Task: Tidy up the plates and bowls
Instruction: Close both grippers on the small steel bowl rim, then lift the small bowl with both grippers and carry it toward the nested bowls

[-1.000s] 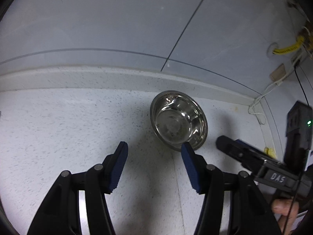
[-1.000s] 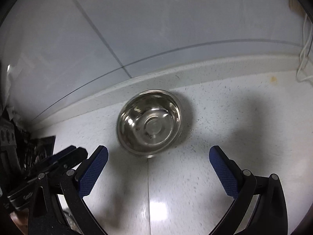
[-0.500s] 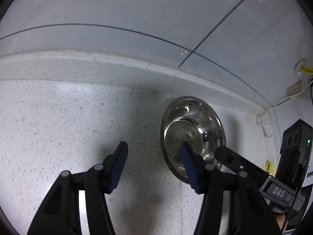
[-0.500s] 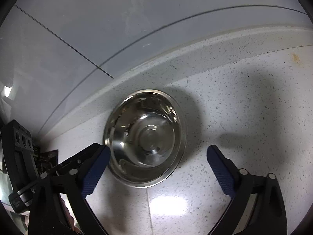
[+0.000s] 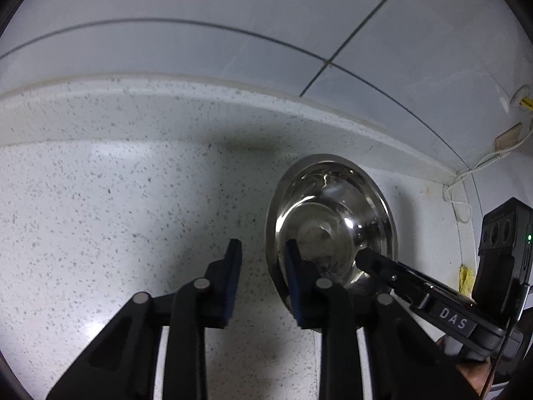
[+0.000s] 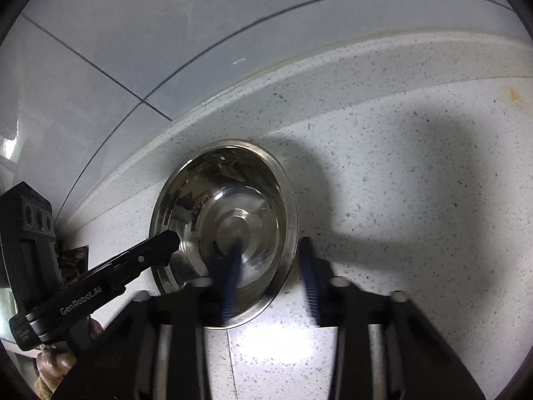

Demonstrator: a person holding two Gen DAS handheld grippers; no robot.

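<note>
A shiny steel bowl (image 5: 333,230) sits on the speckled counter (image 5: 116,206) close to the tiled wall (image 5: 233,6). The left gripper (image 5: 261,266) straddles its near-left rim, fingers narrowed with a gap left. The right gripper (image 6: 271,273) straddles the opposite rim; whether it pinches, I cannot tell.

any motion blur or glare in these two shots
Right wrist view: the right gripper fingers are smeared by motion blur, glare patch on the countertop below the steel bowl, heavy shadows to the right. Left wrist view: sharp, left gripper crisp, only small highlights inside the bowl.
</note>
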